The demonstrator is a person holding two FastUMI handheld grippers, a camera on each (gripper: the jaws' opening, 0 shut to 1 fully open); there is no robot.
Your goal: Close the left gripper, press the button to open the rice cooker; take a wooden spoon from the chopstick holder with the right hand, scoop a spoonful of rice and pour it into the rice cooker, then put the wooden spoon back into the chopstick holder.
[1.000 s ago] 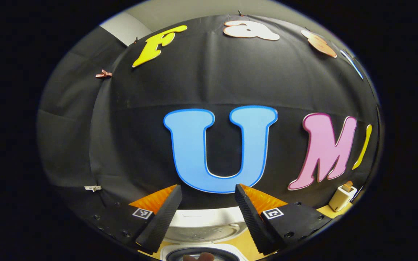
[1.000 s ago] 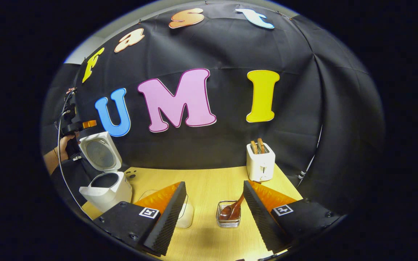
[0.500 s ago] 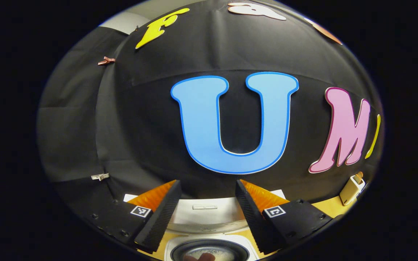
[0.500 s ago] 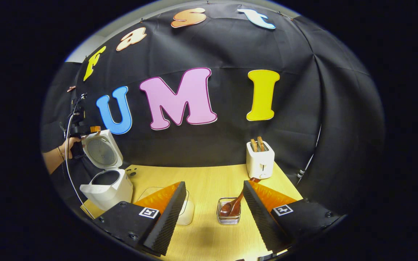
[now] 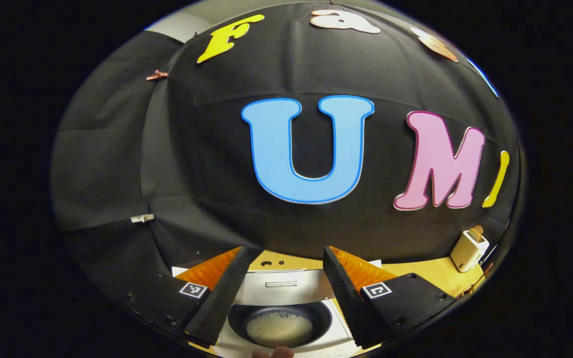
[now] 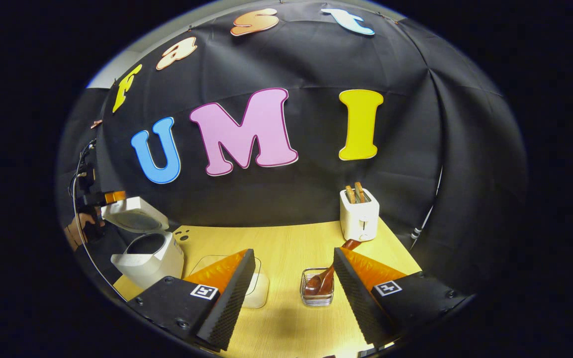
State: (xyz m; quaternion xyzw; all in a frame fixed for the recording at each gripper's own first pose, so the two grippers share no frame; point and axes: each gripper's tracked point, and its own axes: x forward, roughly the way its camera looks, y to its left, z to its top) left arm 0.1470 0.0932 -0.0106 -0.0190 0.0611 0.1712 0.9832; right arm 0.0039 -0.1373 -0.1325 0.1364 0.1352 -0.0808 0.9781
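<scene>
Both grippers have their fingers apart and hold nothing: the left gripper (image 5: 282, 293) hangs above the open rice cooker (image 5: 281, 325) at the table's (image 6: 286, 243) far left, while the right gripper (image 6: 292, 298) faces the wooden spoon (image 6: 322, 281) leaning in the chopstick holder (image 6: 317, 294).

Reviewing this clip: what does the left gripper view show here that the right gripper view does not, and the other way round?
Left gripper view: a look down into the rice cooker's dark inner pot, with white rice at its bottom, between the open left gripper.

Right gripper view: the open right gripper, the wooden spoon leaning in the clear holder, a white lidded container partly behind one finger, and a hand with the other gripper at the cooker's raised lid.

Shared: the rice cooker, the toaster and the wooden table.
</scene>
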